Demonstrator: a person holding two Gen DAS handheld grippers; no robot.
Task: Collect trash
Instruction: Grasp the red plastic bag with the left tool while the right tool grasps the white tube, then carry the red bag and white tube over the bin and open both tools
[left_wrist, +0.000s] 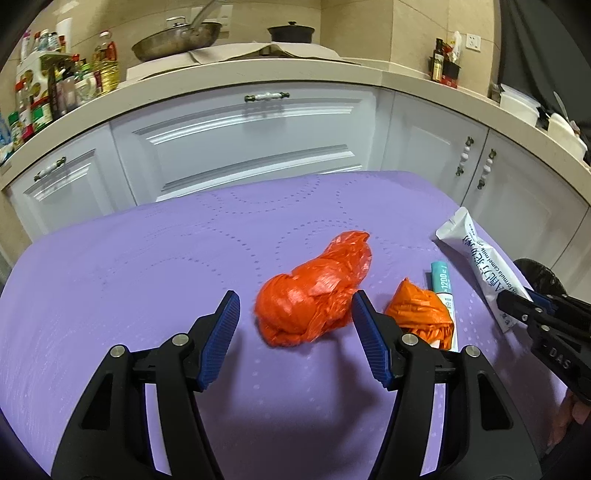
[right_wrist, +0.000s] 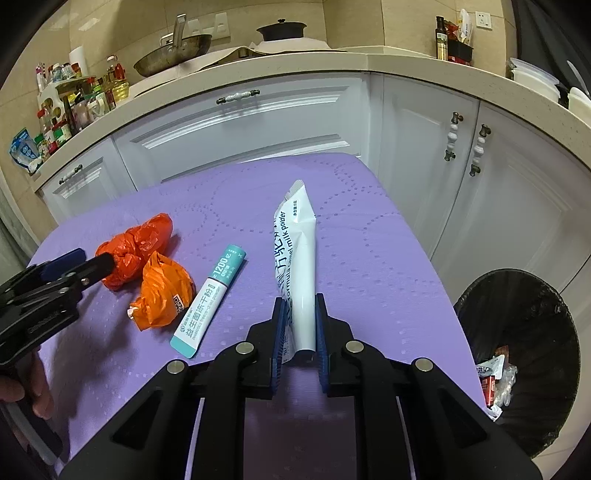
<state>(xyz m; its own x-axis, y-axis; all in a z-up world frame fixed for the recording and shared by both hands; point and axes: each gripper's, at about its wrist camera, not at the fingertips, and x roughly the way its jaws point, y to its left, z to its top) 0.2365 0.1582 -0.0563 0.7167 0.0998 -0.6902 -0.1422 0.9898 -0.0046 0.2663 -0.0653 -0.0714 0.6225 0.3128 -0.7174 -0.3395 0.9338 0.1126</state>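
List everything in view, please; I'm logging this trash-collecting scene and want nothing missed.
red plastic bag: 1, crumpled, on the purple table cover, ahead of the left claw.
orange plastic bag: 1, crumpled, beside the red one.
teal-and-white sachet: 1, flat on the cover, right of the orange bag.
white milk powder packet: 1, held in the right claw.
purple table cover: 1, under all the trash.
black trash bin: 1, off the table's right edge, wrappers inside.
white cabinets: behind the table.
pan: 1, metal, on the counter.
black pot: 1, on the counter.
condiment bottles: many, counter's left end.
left claw: open, empty.
right claw: shut on the packet.
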